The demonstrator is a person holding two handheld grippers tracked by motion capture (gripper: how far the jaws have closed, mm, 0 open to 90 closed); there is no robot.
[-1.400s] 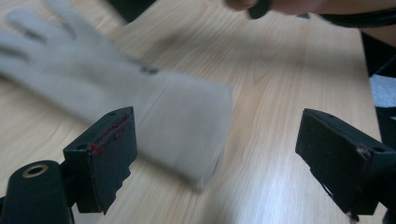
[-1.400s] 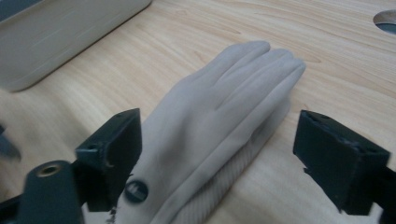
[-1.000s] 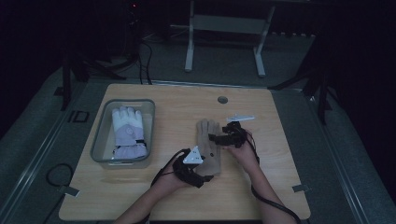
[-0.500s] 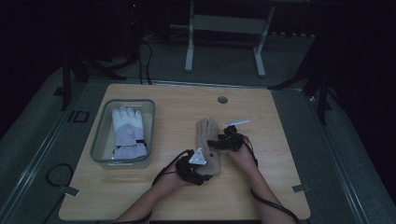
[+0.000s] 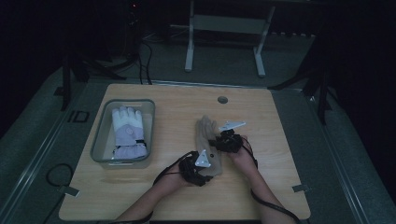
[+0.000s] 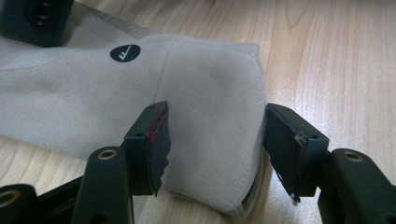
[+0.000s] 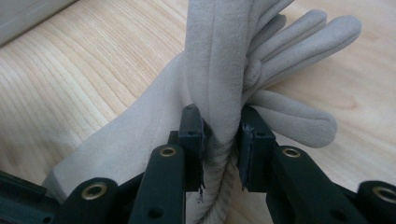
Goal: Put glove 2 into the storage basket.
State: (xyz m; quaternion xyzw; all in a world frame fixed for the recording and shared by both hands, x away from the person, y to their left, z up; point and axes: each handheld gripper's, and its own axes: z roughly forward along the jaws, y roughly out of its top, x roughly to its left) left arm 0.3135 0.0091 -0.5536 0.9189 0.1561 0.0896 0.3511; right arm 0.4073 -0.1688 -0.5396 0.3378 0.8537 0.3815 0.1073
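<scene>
The beige suede-like glove lies on the wooden table right of centre, cuff toward the near edge, fingers pointing far, its hand part bunched into a raised fold, a small round black logo near the cuff.

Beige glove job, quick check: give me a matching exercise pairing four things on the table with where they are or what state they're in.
Things:
1. beige glove
2. white glove
3. left claw
4. right claw

States:
A. lying in the clear bin
B. pinching a bunched fold near the finger end
C. flat on the table, between both hands
D. straddling the cuff end

Pairs: 1-C, 2-A, 3-D, 4-B
</scene>
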